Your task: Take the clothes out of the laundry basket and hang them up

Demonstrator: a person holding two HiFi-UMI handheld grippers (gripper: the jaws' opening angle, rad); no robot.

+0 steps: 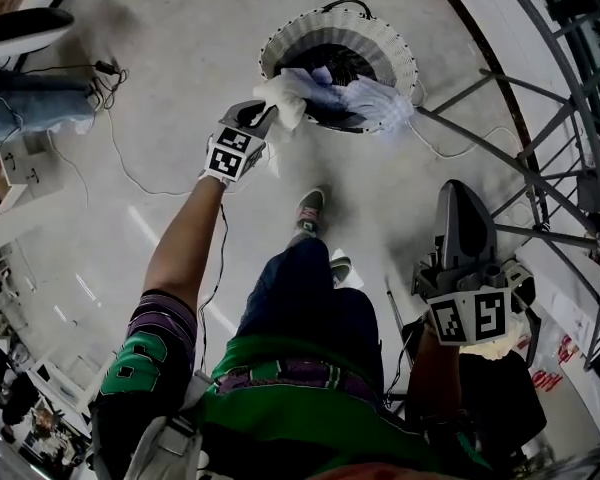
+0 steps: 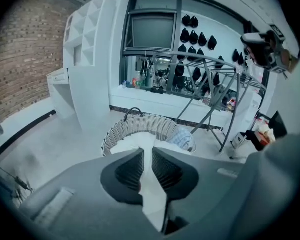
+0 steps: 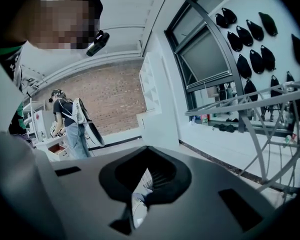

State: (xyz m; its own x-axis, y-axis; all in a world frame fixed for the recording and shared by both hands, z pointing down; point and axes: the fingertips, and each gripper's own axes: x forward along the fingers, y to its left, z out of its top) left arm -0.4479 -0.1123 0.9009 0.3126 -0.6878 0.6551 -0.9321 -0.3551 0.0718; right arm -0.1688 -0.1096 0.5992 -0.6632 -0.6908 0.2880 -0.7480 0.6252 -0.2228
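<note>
A round white wicker laundry basket [image 1: 395, 53] stands on the pale floor ahead of me. My left gripper [image 1: 270, 116] is at its near left rim, shut on a white cloth [image 1: 285, 96] that hangs from the jaws above the basket. In the left gripper view the white cloth [image 2: 152, 194] runs pinched between the jaws of the left gripper [image 2: 147, 156], with the basket [image 2: 140, 124] beyond it. A blue-and-white checked garment [image 1: 375, 103] lies in the basket. My right gripper [image 1: 460, 193] is at the lower right, apart from the basket, shut with nothing in it [image 3: 147, 149].
A grey metal drying rack [image 1: 540, 168] stands right of the basket, also seen in the left gripper view [image 2: 215, 84]. Cables [image 1: 110, 78] trail over the floor at the left near a person in jeans [image 1: 30, 103]. My own shoe [image 1: 310, 208] is just short of the basket.
</note>
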